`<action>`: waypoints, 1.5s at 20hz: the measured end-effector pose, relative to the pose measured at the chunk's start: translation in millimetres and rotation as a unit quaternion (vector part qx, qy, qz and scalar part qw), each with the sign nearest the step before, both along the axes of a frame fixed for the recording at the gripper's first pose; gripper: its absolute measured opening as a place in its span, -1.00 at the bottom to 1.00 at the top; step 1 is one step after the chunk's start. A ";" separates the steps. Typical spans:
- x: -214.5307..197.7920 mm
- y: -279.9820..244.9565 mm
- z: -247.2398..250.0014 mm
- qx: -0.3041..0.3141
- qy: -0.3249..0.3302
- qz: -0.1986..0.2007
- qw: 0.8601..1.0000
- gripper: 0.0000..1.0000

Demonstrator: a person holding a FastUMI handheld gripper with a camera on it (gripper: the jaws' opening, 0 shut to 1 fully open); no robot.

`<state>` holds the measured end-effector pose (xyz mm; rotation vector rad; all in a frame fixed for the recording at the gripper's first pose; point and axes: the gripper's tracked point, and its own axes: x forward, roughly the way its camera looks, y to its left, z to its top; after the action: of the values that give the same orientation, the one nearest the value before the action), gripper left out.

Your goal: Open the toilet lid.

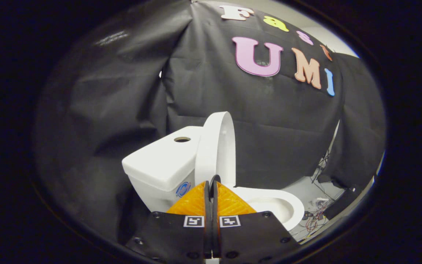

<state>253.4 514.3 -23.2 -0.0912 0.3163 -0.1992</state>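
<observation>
A white toilet stands just ahead of the fingers. Its lid (216, 146) is raised upright, leaning back toward the tank (161, 161), which has a round hole on top. The open bowl (277, 205) lies to the right of the fingers. My gripper (211, 183) sits at the base of the raised lid, near the hinge, with its two fingers pressed together and nothing visibly held between them.
Black cloth walls close in behind and on both sides of the toilet. Loose wires (311, 223) and a dark object lie on the pale floor (302, 190) to the right of the bowl.
</observation>
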 end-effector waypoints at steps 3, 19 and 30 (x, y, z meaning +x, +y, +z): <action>1.5 3.7 -0.5 -0.015 0.000 -0.004 1.000 -0.98; -20.9 34.5 -3.8 -0.055 0.000 0.078 0.995 0.95; -55.3 13.8 33.7 -0.051 -0.047 0.112 0.991 0.94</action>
<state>198.0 528.1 10.6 -0.2172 0.1991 0.0040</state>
